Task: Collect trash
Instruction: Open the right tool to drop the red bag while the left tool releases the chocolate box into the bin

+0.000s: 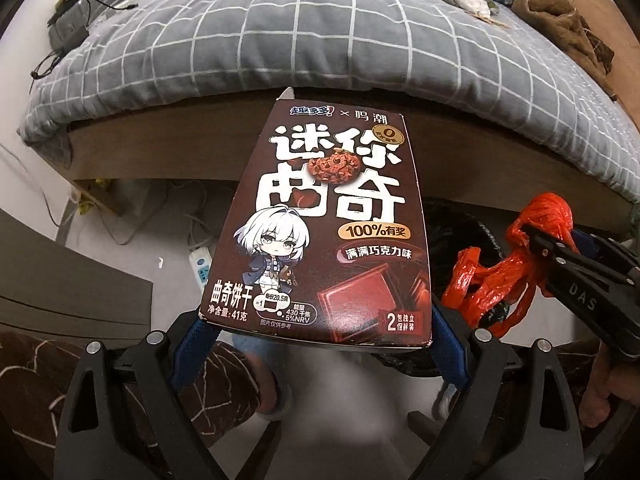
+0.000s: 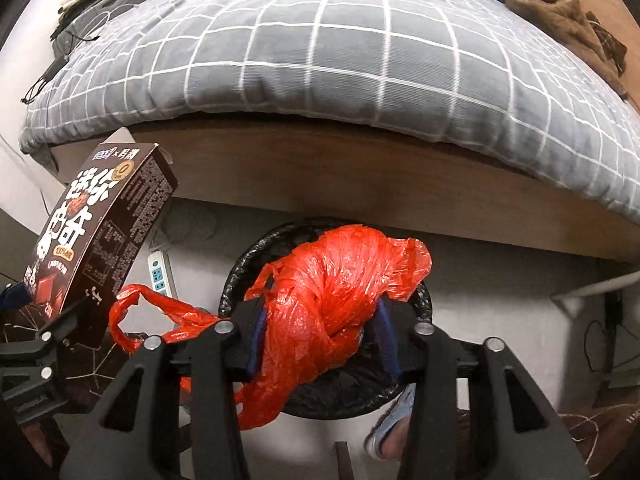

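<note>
Beside the bed (image 2: 360,80), red bag (image 2: 340,300) sits between right tool (image 2: 320,344) pads.

My left gripper (image 1: 320,328) points steeply down, jaws spread wide and clamped on the cookie box (image 1: 328,220), blue pads against its two side edges. My right gripper (image 2: 320,336) tilts down beside it, jaws partly parted with the red plastic bag (image 2: 340,292) bunched between the blue pads.
</note>
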`<state>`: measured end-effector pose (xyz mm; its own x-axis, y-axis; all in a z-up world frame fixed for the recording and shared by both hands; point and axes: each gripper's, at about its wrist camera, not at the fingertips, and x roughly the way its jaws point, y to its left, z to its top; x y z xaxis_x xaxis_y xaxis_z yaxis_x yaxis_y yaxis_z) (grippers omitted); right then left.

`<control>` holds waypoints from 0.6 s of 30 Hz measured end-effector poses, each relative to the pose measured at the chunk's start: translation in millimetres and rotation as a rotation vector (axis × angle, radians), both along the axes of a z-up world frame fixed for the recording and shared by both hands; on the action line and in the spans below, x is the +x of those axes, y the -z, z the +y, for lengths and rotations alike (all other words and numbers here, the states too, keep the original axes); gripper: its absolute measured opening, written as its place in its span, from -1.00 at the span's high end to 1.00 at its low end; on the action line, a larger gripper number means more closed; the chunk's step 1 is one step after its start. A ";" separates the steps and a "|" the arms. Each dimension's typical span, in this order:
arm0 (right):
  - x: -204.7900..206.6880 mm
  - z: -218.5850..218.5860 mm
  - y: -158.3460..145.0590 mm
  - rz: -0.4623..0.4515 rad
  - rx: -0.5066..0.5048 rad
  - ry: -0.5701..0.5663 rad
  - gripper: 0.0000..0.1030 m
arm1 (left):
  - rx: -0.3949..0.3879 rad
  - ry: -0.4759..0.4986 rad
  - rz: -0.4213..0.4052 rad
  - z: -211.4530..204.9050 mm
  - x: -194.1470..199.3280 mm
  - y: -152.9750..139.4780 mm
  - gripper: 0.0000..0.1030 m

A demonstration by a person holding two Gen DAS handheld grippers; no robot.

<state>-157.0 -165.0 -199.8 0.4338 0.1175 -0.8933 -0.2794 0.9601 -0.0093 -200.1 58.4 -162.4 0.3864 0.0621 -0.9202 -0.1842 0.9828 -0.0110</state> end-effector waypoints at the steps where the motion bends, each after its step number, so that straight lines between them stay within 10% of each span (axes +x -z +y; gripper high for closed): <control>1: -0.2 -0.5 -0.2 -0.007 -0.002 0.003 -0.05 | -0.003 0.002 0.003 0.0 1.9 2.2 -0.72; 8: 4.8 -29.7 -14.0 -0.076 -0.015 0.069 -0.73 | -0.022 0.065 0.019 -25.0 10.5 14.0 -0.72; 18: 0.2 -79.3 -18.5 -0.091 -0.040 0.164 -0.85 | -0.030 0.168 0.049 -72.5 27.8 21.8 -0.72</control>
